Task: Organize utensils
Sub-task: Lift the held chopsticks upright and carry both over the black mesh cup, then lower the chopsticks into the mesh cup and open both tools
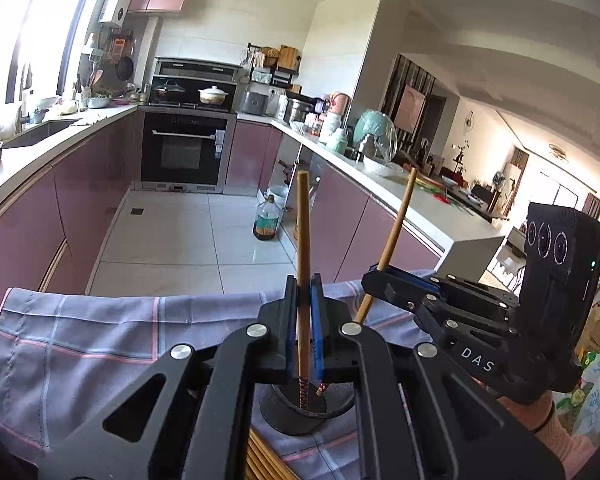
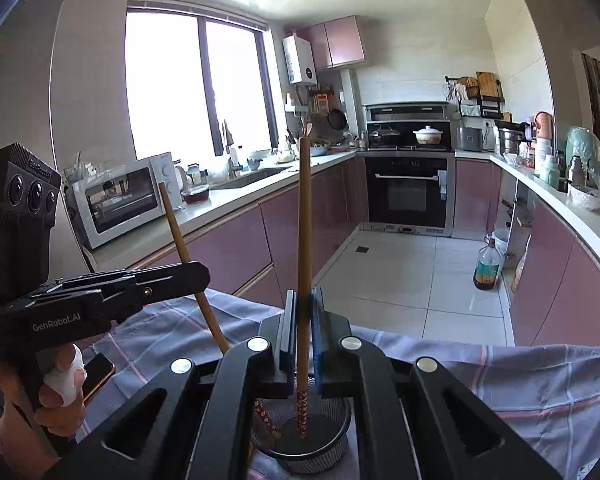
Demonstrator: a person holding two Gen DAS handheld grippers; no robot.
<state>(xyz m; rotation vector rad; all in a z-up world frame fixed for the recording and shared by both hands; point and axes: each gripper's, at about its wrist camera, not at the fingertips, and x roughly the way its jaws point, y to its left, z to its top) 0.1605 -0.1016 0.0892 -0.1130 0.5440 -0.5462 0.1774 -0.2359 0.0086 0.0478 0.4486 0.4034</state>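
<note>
Pinching one chopstick each, both sets of jaws are pressed tight on the wood. The left gripper point(image 1: 304, 320) holds its chopstick point(image 1: 302, 240) straight up in the middle of the left wrist view. Its patterned tip hangs just inside the holder point(image 1: 300, 412), a dark mesh cup at the bottom of the frame. The right gripper point(image 2: 303, 328) holds the other chopstick point(image 2: 304, 240) upright too, with its tip point(image 2: 302, 416) down in the same cup. In each view the other stick leans to the side. The cup stands on a checked cloth point(image 1: 100, 340) over the table. More chopsticks point(image 1: 266, 460) lie flat at the bottom edge of the left view. A phone point(image 2: 98, 372) lies on the cloth at the lower left of the right view.
</note>
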